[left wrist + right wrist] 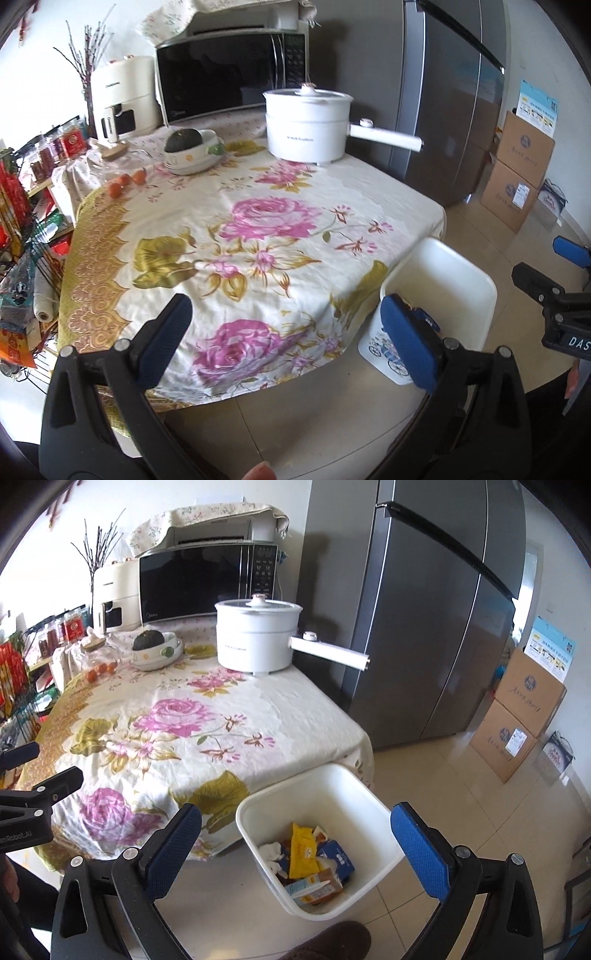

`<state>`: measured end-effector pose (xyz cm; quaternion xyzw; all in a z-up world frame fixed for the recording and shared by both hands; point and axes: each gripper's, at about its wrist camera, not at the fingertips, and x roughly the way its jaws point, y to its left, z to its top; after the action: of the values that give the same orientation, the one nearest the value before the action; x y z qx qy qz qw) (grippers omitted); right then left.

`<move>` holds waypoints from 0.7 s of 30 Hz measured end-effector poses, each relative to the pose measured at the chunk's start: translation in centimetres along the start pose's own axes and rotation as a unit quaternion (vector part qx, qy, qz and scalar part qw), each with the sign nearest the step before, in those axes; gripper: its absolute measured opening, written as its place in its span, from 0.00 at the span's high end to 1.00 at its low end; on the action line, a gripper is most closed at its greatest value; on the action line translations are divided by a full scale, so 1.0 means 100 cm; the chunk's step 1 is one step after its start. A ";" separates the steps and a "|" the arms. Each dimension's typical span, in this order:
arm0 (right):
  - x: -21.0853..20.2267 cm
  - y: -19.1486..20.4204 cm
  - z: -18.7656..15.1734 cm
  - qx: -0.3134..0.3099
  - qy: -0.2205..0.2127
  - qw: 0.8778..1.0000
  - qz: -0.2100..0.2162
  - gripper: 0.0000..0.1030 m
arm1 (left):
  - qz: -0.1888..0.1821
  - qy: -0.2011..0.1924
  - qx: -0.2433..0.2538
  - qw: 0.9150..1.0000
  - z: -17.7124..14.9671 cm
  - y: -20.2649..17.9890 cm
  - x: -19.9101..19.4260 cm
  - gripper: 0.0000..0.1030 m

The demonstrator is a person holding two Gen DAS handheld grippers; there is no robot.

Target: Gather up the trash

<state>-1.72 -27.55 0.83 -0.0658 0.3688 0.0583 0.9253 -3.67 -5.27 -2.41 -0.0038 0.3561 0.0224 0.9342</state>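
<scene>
A white plastic bin (314, 782) stands on the tiled floor against the table's corner. In it lie a yellow wrapper (303, 853), a blue carton (338, 856), a crumpled white tissue (271, 851) and an orange-and-white carton (314, 886). My right gripper (297, 853) hovers above the bin, open wide, with nothing between its blue pads. My left gripper (286, 343) is also open and empty, over the near edge of the flowered tablecloth (258, 229). From the left wrist view the bin (443, 295) is at the right, its contents mostly hidden behind my right finger. Each gripper shows at the edge of the other's view.
At the back of the table stand a white electric pot (255, 638) with a long handle, a microwave (207, 583), a bowl with a dark squash (155, 646) and small orange fruits (125, 182). A grey fridge (424, 609) and cardboard boxes (517, 716) stand right; a cluttered shelf (26, 221) left.
</scene>
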 end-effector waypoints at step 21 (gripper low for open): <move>-0.002 0.005 0.002 -0.007 -0.019 1.000 -0.015 0.00 | -0.005 -0.024 -0.008 1.000 0.000 -0.002 -0.010 0.01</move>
<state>-1.79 -26.99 1.10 -0.0763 0.3501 0.0482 0.9323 -4.42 -5.46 -1.70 -0.0122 0.3334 0.0204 0.9425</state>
